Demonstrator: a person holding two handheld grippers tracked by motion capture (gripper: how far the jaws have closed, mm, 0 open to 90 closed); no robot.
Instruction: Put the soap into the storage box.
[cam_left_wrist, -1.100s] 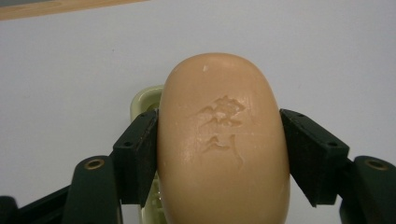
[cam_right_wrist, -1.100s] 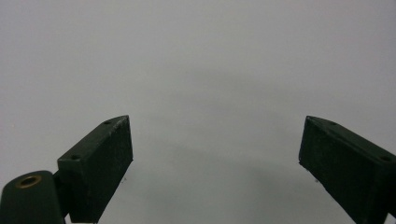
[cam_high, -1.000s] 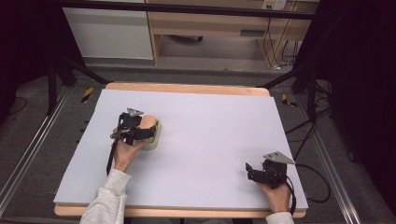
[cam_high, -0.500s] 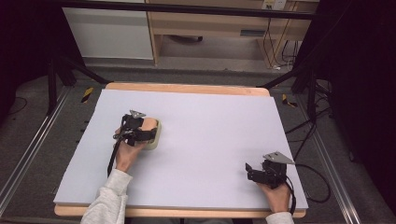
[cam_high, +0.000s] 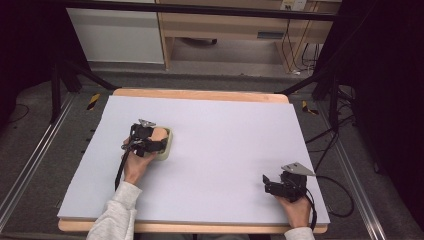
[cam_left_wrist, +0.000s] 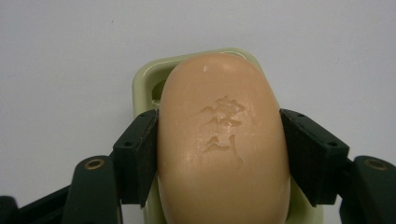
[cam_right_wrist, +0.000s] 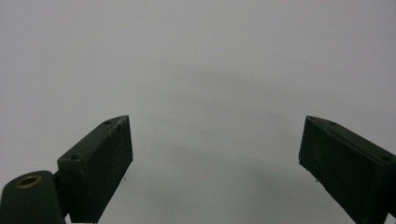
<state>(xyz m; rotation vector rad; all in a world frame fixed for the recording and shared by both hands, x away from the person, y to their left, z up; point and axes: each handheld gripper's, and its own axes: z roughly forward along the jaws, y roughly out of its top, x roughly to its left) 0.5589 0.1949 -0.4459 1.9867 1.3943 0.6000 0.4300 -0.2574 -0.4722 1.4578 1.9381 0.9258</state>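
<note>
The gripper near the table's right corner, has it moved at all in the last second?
No. The right gripper sits at the same spot beside the table's near right corner, jaws apart.

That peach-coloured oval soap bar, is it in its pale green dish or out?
In. The peach-coloured oval soap bar lies in the pale green dish, whose rim shows around it, with the left tongs pressing both its sides.
</note>
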